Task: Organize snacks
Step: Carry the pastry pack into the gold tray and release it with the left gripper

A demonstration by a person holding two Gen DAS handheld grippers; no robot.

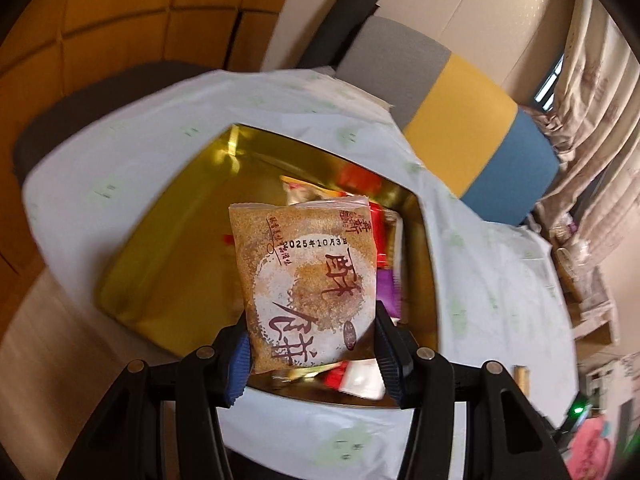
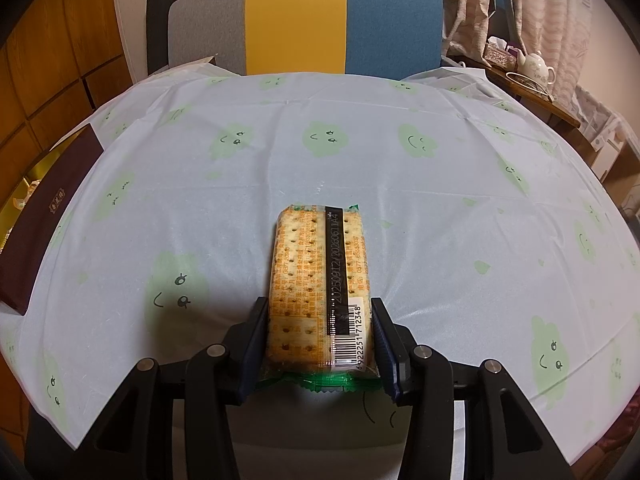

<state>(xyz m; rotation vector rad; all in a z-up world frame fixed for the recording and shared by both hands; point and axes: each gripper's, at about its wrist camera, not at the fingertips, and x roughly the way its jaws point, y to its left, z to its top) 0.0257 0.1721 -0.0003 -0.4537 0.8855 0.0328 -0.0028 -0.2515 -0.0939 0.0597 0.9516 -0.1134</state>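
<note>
black left gripper [image 1: 312, 344] is clamping a speckled brown pastry packet [image 1: 306, 284] upright directly above the open gold-lined box [image 1: 168, 248]; right gripper [image 2: 318, 344] is pinching a clear-wrapped cracker pack [image 2: 318, 280], long axis pointing forward, over the tablecloth [image 2: 400, 208]

Right tool [image 2: 318, 336]: clamped on cracker packet [image 2: 320, 284]
Table [image 2: 320, 152]: pale cloth, green faces
Left edge: dark box [image 2: 48, 216]
</note>
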